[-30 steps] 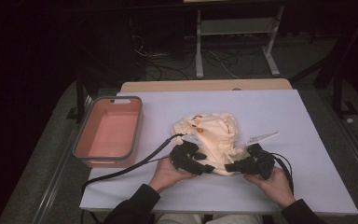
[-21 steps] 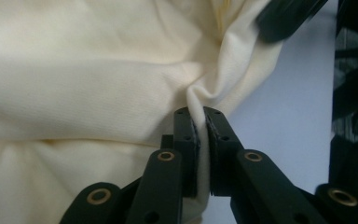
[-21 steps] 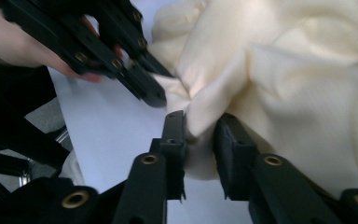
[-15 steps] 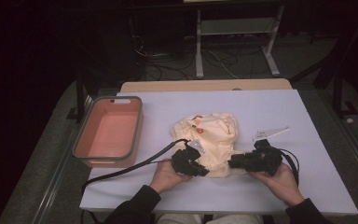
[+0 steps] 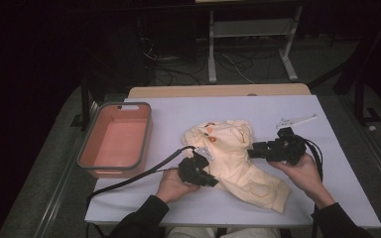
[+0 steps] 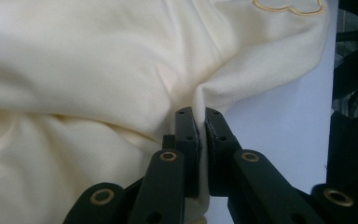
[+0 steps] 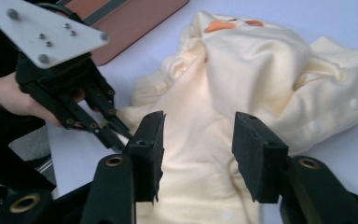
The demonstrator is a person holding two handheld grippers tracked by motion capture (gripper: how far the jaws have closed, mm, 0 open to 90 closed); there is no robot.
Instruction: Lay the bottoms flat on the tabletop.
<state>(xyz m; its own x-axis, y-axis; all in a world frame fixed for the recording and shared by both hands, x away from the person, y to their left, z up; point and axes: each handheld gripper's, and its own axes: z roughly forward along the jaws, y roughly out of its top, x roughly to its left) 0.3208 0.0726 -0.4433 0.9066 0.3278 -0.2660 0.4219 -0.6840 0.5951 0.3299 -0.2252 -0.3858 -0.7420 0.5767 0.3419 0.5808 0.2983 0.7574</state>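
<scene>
Nearest you, your left gripper was pressed together on a fold at the edge of the pale yellow cotton baby garment; in the left gripper view the cloth was pinched tight between its two black pads and ran up from them in a ridge. That garment lay rumpled on the white tabletop, in the middle of it, with one leg stretched toward your right forearm.

A little farther on, your right gripper hung just above the garment's right side with its jaws spread. They had just been opening, and nothing was between them: in the right gripper view the cloth lay beyond the pads, untouched.

The risk I saw from there: one small pinch carried the whole hold. A pull on it would likely have dragged the bundle rather than spread it, or slipped the fold free.

Farthest off, at the left, the salmon-pink plastic tub stood well apart, holding nothing.
</scene>
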